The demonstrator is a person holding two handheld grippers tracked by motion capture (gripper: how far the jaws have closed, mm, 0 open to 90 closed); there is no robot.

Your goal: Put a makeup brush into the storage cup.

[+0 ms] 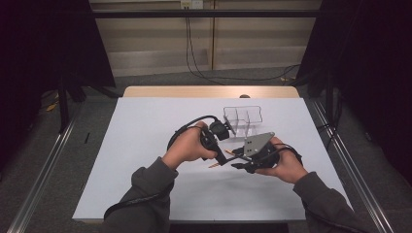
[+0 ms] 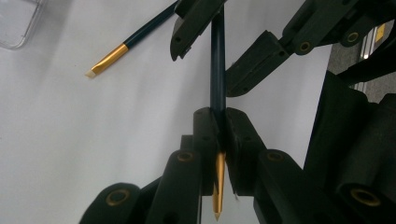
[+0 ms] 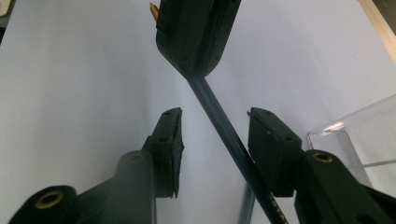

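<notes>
White tabletop (image 1: 145,145) under dark curtains, clear plastic organizer (image 1: 243,119) standing toward the far side. From the high view: both hands meeting mid-table, left gripper (image 1: 224,161) and right gripper (image 1: 239,160) nose to nose over a thin brush, a second brush (image 1: 214,165) lying flat just beside them. From the left gripper view: jaws clamped tight on the dark handle of the held brush (image 2: 217,84), gold ferrule and tip poking back between them, handle running forward into the gap of the other gripper's jaws; spare brush (image 2: 126,44) resting on the tabletop up left, well apart. From the right gripper view: jaws about half open, straddling the handle (image 3: 224,126), one pad close against it, the other well short, so no grip yet; corner of the organizer at the right edge. Looks like a hand-over. Best done by keeping the left clamp firm and steady, centring the handle between the right pads, closing squarely on it, and releasing the left only once the right has pinched fully; otherwise risk of the brush pivoting or dropping.
</notes>
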